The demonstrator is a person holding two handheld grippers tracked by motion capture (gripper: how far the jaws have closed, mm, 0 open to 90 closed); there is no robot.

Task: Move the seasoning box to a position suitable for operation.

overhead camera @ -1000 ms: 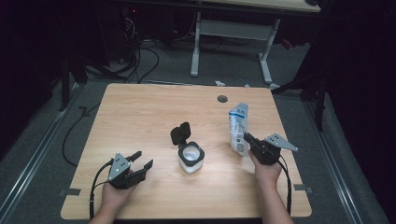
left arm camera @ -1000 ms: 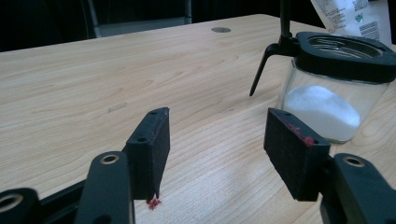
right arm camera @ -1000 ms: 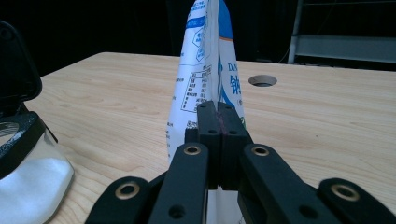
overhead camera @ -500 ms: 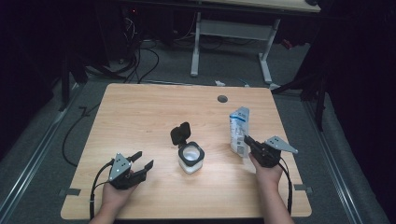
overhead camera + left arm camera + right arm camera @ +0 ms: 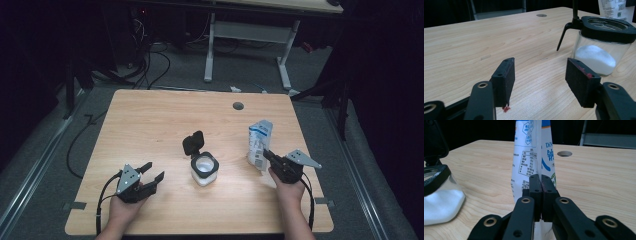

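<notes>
Tightly pressed together, right gripper (image 5: pixel 541 195) jaws pinching a thin edge of the white-and-blue bag (image 5: pixel 534 155); bag standing upright on the wooden table (image 5: pixel 150 120), right of centre. Left gripper (image 5: pixel 541 80) jaws spread wide, holding nothing, resting low at the near left of the table. Just ahead of those open jaws, a glass jar (image 5: pixel 599 47) part-filled with white powder, black collar on top, black flip lid (image 5: pixel 194 142) hinged up and back. Jar near table centre, bag close to its right, apart from it.
</notes>
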